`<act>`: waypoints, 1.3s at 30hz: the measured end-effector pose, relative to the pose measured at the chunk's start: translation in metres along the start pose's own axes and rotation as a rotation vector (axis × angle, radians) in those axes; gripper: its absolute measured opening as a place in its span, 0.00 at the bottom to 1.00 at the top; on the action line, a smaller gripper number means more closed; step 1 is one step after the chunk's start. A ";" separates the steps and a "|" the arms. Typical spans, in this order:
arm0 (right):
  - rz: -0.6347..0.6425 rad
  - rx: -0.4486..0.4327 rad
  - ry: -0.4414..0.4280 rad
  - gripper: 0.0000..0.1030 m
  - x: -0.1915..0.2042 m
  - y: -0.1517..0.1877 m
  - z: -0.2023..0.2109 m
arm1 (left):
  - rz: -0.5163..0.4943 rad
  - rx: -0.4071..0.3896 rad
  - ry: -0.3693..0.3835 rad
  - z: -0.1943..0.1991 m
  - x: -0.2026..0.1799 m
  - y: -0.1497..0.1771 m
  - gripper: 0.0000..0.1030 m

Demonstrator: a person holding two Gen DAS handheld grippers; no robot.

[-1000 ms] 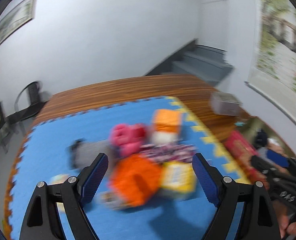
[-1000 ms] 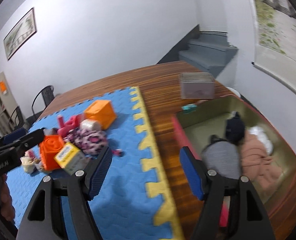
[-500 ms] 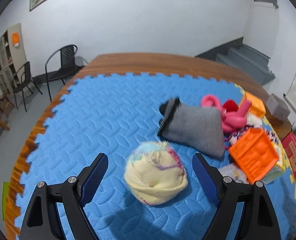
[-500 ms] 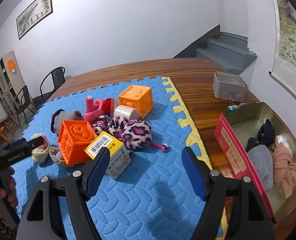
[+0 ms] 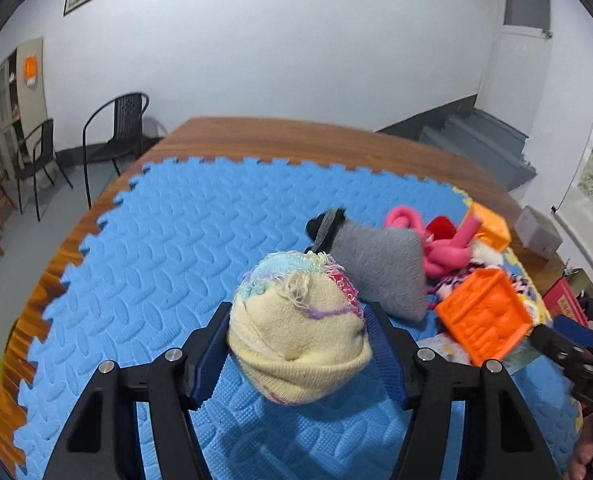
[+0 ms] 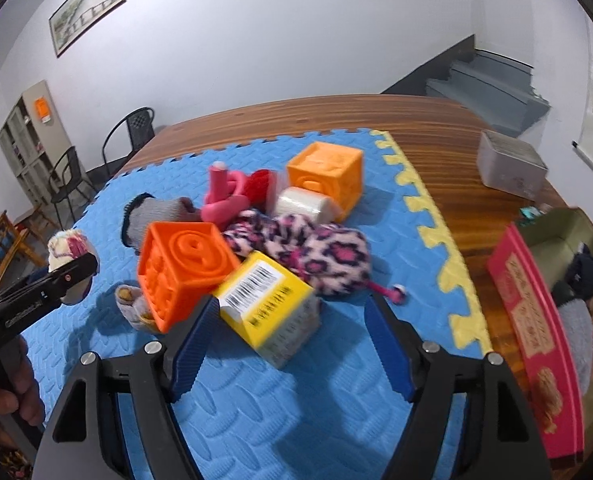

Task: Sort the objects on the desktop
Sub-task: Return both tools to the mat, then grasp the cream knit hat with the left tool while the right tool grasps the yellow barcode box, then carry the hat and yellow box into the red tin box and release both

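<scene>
My left gripper [image 5: 296, 350] is shut on a cream rolled sock ball [image 5: 298, 328] with pastel stripes, held just above the blue foam mat [image 5: 168, 248]. Behind it lie a grey sock [image 5: 380, 268], a pink knotted toy [image 5: 440, 248] and an orange cube [image 5: 484, 320]. My right gripper [image 6: 292, 334] is open, its fingers either side of a yellow barcode box [image 6: 270, 304]. Around the box sit an orange cube [image 6: 184, 264], a leopard-print sock [image 6: 316, 252], a tape roll [image 6: 302, 204] and a second orange cube [image 6: 326, 174]. The sock ball also shows at the left of the right wrist view [image 6: 70, 248].
A red tin [image 6: 532, 320] holding socks stands on the wooden table [image 6: 448, 140] at the right. A grey box [image 6: 510, 166] sits behind it. A small sock [image 6: 134, 308] lies by the near orange cube. Chairs [image 5: 112, 136] stand beyond the table's far left edge.
My left gripper swung left from the pile to the sock ball and closed on it. My right gripper moved left from the tin to the yellow box.
</scene>
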State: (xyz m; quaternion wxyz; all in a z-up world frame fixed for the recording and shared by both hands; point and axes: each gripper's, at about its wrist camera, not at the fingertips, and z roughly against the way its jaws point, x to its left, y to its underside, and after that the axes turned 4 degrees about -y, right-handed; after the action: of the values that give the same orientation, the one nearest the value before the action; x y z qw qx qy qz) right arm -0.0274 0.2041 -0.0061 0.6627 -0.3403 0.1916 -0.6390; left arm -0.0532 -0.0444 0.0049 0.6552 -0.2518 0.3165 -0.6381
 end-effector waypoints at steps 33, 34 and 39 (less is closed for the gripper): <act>0.127 -0.091 0.100 0.63 0.016 0.006 0.010 | -0.024 0.037 0.030 0.005 -0.023 0.010 0.65; 0.123 -0.094 0.100 0.63 0.014 0.006 0.012 | -0.027 0.036 0.034 0.006 -0.026 0.011 0.65; 0.080 -0.126 0.106 0.63 -0.004 0.009 0.028 | -0.063 0.026 0.053 0.014 -0.050 0.009 0.65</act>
State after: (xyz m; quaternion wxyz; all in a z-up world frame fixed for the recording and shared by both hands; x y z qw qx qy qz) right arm -0.0020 0.2134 0.0065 0.6538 -0.3392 0.2797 -0.6159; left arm -0.0356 0.0048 0.0124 0.6293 -0.2363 0.3173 -0.6689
